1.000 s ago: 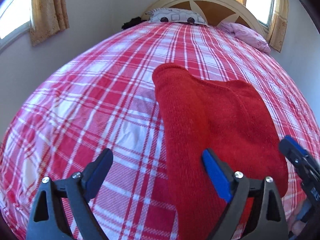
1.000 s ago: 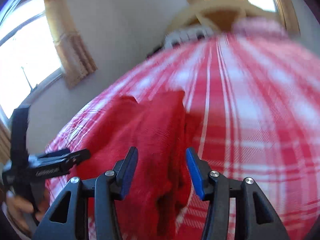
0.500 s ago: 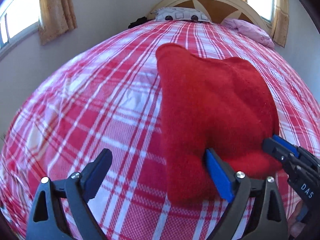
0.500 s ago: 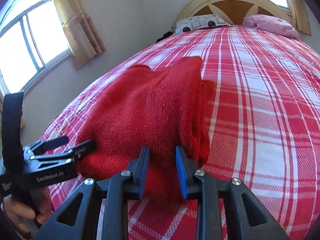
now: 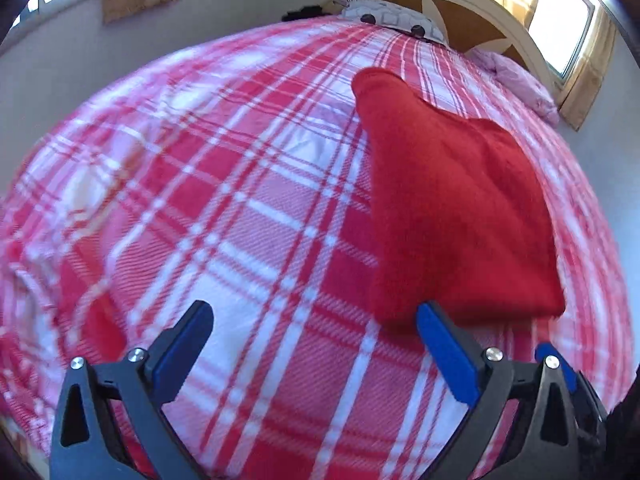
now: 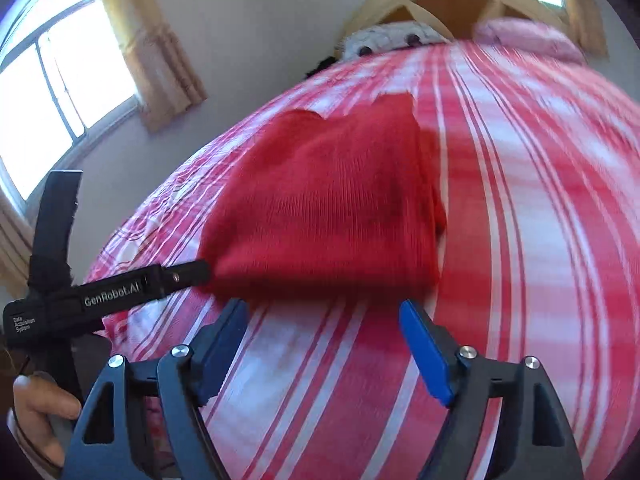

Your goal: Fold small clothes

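Observation:
A folded red knitted garment (image 5: 452, 208) lies flat on the red and white plaid bed cover (image 5: 224, 216). My left gripper (image 5: 316, 350) is open and empty, just short of the garment's near left corner. In the right wrist view the garment (image 6: 332, 204) lies ahead of my right gripper (image 6: 324, 344), which is open and empty, a little back from the near edge. The left gripper's body shows at the left in the right wrist view (image 6: 120, 292), with its tip at the garment's near left corner.
Two pillows (image 5: 396, 20) and a curved wooden headboard (image 5: 472, 4) stand at the far end of the bed. Windows with tan curtains (image 6: 156, 52) flank the room. A hand (image 6: 36, 408) holds the left gripper's handle.
My right gripper was shut on the garment's near edge half a second ago; it has opened and drawn back. The garment now lies flat. The left gripper has also backed off.

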Tool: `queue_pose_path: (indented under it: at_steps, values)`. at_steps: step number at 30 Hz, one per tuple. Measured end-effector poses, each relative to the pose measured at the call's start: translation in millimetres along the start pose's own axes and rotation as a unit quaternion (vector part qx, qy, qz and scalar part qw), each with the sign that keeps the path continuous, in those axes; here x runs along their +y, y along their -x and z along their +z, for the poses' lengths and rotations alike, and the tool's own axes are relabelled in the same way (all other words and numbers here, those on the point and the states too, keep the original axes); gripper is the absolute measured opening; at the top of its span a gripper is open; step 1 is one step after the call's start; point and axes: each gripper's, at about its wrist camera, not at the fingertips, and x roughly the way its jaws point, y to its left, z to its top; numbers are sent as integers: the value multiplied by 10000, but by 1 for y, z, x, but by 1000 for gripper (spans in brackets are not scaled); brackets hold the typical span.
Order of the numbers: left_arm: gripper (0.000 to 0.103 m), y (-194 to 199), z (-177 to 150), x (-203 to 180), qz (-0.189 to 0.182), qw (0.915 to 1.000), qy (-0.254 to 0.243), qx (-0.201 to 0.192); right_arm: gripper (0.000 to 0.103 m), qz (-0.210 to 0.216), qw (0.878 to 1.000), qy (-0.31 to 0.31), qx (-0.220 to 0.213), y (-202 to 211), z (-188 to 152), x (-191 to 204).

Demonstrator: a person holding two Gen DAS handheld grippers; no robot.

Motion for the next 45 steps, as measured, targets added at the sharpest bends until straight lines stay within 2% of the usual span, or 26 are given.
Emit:
queue_pose_path:
  at_steps: [2,4,7,8,11,14,17,21,26,29,34,39,45]
  values:
    - [103,20,-16,-3,583,9969,-348,-410,79,-33,9999,-90,74,2,-19,3]
    - [103,35,-25,-4,712,9932,-592,-700,79,-277,9994,128,-134,13,-31,11]
    - [103,65,-40,-13,715,9868,-886,-1153,79,-570,9982,79,-143,27,-36,15]
    - [103,80,-46,-18,690,9837,-948,-1360,79,-634,9976,-16,-277,36,-36,15]
    - [103,106,-49,-26,479,9794,-1041,-1663,79,-901,9929,-13,-781,70,-30,22]
    - [103,128,-45,-33,367,9792,-999,-1728,79,-1097,9851,144,-1314,108,-22,32]
    - [103,140,-42,-37,294,9823,-866,-1636,79,-1378,9711,366,-1914,149,-17,45]
    - [103,165,-51,-37,58,9793,-676,-1909,81,-1990,9381,695,-2749,201,-15,65]
    - [103,196,-57,-39,-51,9711,-492,-2336,91,-2235,9000,764,-3664,251,-14,79]
    - [103,206,-59,-42,9,9683,-552,-2435,92,-2187,8903,751,-3924,268,-15,86]
    - [103,216,-66,-52,222,9584,-740,-2748,92,-2072,8902,778,-3981,271,-19,93]
    - [103,213,-68,-58,275,9591,-846,-2687,92,-2091,9044,738,-3646,255,-21,89]
    - [103,210,-71,-64,421,9586,-963,-2647,92,-2097,9123,500,-3482,250,-18,77]
